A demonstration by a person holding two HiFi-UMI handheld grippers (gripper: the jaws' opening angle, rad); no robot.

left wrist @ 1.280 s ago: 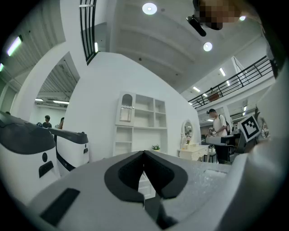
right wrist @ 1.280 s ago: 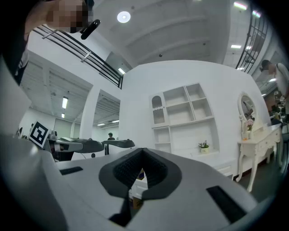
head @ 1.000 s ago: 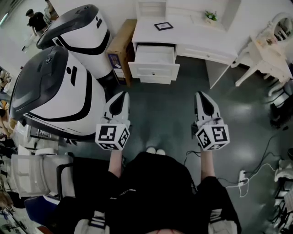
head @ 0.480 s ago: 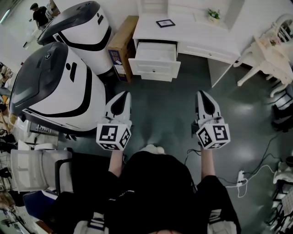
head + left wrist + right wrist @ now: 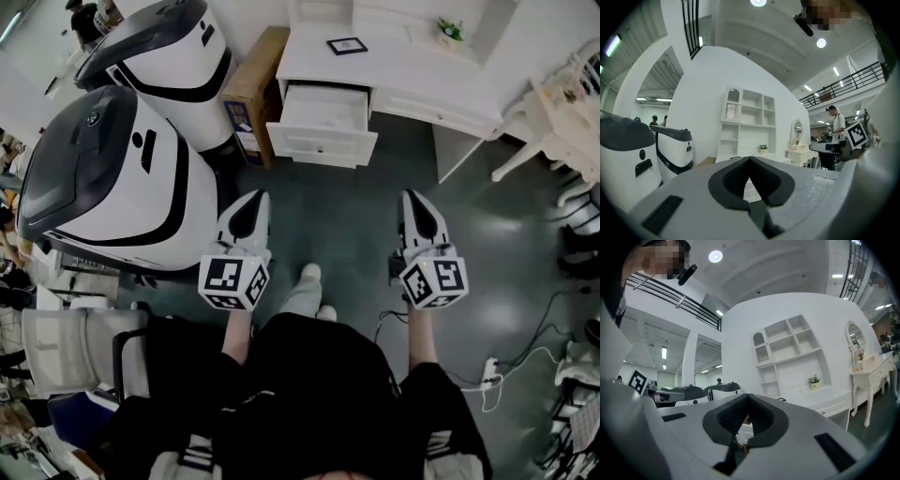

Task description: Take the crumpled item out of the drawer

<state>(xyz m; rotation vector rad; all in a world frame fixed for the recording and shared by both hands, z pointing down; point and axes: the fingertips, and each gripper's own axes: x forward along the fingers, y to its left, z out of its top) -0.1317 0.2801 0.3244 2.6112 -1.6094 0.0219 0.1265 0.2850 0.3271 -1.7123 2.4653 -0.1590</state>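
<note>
A white desk (image 5: 403,61) stands ahead with its left drawer (image 5: 323,141) pulled open. The drawer's inside looks white, and I cannot make out a crumpled item in it from here. Both grippers are held at waist height over the dark floor, well short of the desk. My left gripper (image 5: 253,197) has its jaws together with nothing between them, and its own view shows the tips meeting (image 5: 750,159). My right gripper (image 5: 416,197) is likewise shut and empty, jaws closed (image 5: 747,397) and pointing at the desk.
Two large white-and-black pod-shaped machines (image 5: 112,178) (image 5: 159,47) fill the left side. A cardboard box (image 5: 251,89) sits between them and the desk. White furniture (image 5: 562,103) stands at the right. Cables and a power strip (image 5: 487,370) lie on the floor. A foot (image 5: 305,286) steps forward.
The person has walked toward the desk, so the drawer sits slightly closer and lower in view. One foot has come forward. Both grippers stay shut and level.
</note>
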